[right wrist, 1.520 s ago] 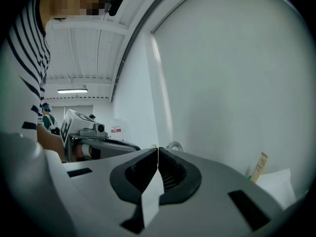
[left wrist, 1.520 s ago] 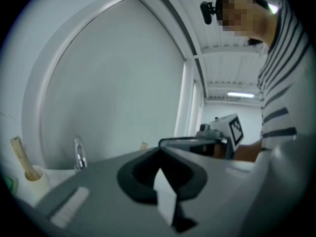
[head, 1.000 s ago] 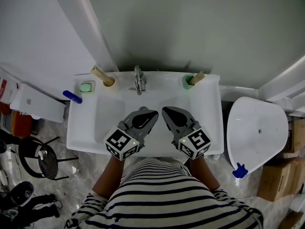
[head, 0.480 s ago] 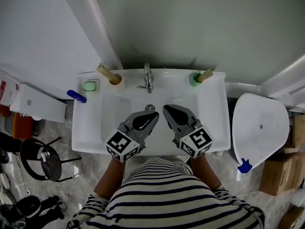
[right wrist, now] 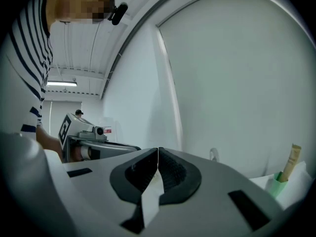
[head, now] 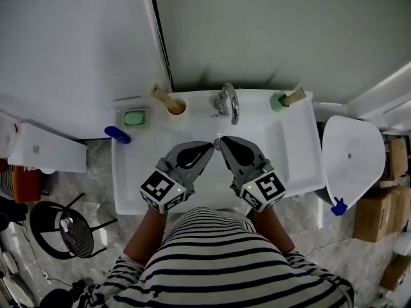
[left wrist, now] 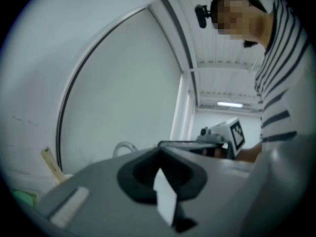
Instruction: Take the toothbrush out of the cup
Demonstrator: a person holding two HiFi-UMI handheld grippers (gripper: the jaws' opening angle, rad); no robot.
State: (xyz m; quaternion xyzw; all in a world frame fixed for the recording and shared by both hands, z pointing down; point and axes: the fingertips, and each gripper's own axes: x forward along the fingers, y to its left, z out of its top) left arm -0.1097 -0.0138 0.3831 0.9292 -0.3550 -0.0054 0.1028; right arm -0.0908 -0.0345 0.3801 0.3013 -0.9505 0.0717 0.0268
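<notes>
Two cups stand on the back rim of the white sink. Left of the faucet, a beige cup holds a wooden toothbrush that leans left. At the right corner, a green cup holds another wooden toothbrush. My left gripper and right gripper hover side by side over the basin, tips almost touching, both shut and empty. The left gripper view shows the left toothbrush far left. The right gripper view shows the green cup and its toothbrush far right.
A green soap lies in a dish at the sink's left corner, with a blue object on the left edge. A white toilet stands to the right, a white box to the left. A wall rises behind the sink.
Both grippers have moved forward over the basin toward the faucet, still shut and side by side. The whole view has shifted, so the sink now sits further right.
</notes>
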